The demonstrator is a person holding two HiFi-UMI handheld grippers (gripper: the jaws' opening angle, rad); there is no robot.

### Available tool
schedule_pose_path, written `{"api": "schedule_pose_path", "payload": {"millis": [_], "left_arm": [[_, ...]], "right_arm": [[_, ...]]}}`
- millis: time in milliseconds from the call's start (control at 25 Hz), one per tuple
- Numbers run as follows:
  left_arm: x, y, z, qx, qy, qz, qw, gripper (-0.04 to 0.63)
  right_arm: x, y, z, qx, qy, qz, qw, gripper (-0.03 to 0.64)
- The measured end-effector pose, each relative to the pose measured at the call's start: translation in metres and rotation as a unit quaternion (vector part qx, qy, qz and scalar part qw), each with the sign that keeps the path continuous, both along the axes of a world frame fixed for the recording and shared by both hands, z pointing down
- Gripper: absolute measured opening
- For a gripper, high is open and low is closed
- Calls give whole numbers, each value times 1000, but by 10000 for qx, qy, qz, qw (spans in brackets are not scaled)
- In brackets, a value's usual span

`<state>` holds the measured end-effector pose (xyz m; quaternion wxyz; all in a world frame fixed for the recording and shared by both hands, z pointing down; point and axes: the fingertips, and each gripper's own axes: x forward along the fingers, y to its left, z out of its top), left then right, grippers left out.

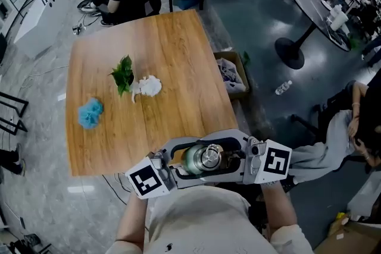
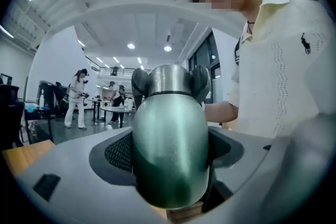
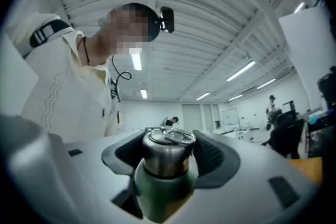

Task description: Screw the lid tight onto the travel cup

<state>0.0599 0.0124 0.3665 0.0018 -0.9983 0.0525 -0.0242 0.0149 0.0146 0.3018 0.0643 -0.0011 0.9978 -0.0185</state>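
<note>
A green metal travel cup (image 1: 195, 162) with a steel lid (image 1: 209, 157) is held off the table, close to my chest by the table's near edge. My left gripper (image 1: 189, 163) is shut on the cup's green body (image 2: 169, 149), which fills the left gripper view. My right gripper (image 1: 225, 157) is shut on the steel lid (image 3: 167, 150); its dark pads (image 3: 216, 157) press on both sides of the lid. In the right gripper view a ring handle lies on top of the lid, with the green body (image 3: 164, 191) below it.
On the wooden table (image 1: 172, 56) lie a green leafy sprig (image 1: 123, 74), a white clump (image 1: 149, 86) and a blue clump (image 1: 90, 113). A cardboard box (image 1: 233, 73) stands on the floor by the table's right edge. A seated person (image 1: 351, 128) is at the right.
</note>
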Motion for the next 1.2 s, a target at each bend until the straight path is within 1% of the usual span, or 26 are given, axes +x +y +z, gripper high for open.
{"api": "schedule_pose_path", "payload": {"millis": [40, 80, 160, 200, 280, 360, 440, 520, 600, 680, 720, 760, 800, 840, 880, 960, 1000, 1040, 1080, 1120, 1160, 1200], "left_arm": [[1, 1, 3, -9, -85, -3, 10000, 393], [1, -1, 5, 29, -158, -143, 9998, 393], [2, -8, 8, 67, -218, -480, 9986, 393], [3, -10, 8, -4, -160, -563, 9983, 393], [6, -9, 10, -275, -9, -600, 9978, 393], [4, -12, 12, -385, -16, -732, 9966, 393], [0, -21, 11, -256, -131, -1024, 9943, 391], [-2, -30, 8, -102, -168, -1324, 9910, 393], [-5, -37, 6, -82, -79, -1698, 9854, 393], [-12, -48, 6, -181, 0, -2286, 9734, 393], [-15, -54, 6, -169, -7, -2538, 9671, 393], [-18, -58, 5, -119, -9, -2685, 9632, 393], [-18, -60, 4, -68, 15, -2711, 9625, 393], [-18, -58, 2, -34, 71, -2618, 9651, 393], [-17, -53, 0, -27, 155, -2410, 9704, 391], [-13, -37, -5, -126, 299, -1748, 9841, 393], [-12, -28, -6, -206, 307, -1385, 9897, 393], [-12, -21, -6, -267, 285, -1066, 9935, 393], [-12, -15, -6, -294, 256, -824, 9958, 393], [-12, -11, -6, -282, 205, -677, 9971, 393], [-12, -8, -5, -242, 138, -624, 9977, 393], [-12, -7, -4, -194, 90, -656, 9976, 393]], "right_arm": [[-2, 3, 0, 97, 42, -57, 9999, 269], [-4, 2, 0, 188, 84, 46, 9998, 269], [-9, -3, 0, 278, 126, 406, 9987, 268], [-10, -5, 1, 252, 123, 558, 9981, 270], [-10, -7, 4, 88, 134, 745, 9971, 270], [-10, -11, 6, -18, 196, 875, 9960, 269], [-9, -16, 6, 15, 240, 1067, 9940, 270], [-8, -23, 2, 85, 115, 1313, 9912, 270], [-7, -30, -2, 45, -122, 1651, 9862, 270], [-6, -37, 0, -100, -218, 2113, 9771, 268], [-5, -40, 1, -131, -206, 2321, 9724, 267], [-6, -43, 1, -127, -183, 2458, 9691, 262], [-6, -43, 2, -105, -159, 2493, 9682, 259], [-7, -40, 3, -90, -135, 2402, 9706, 259], [-7, -36, 4, -106, -115, 2178, 9759, 259], [-4, -25, 3, -256, -123, 1454, 9890, 261], [-2, -20, 0, -315, -156, 1043, 9939, 262], [-1, -16, -4, -308, -191, 663, 9971, 262], [-1, -12, -8, -233, -204, 359, 9989, 262], [-2, -8, -11, -115, -182, 156, 9996, 262], [-4, -5, -12, 14, -130, 66, 9999, 261], [-5, -3, -12, 131, -77, 84, 9998, 260]]}}
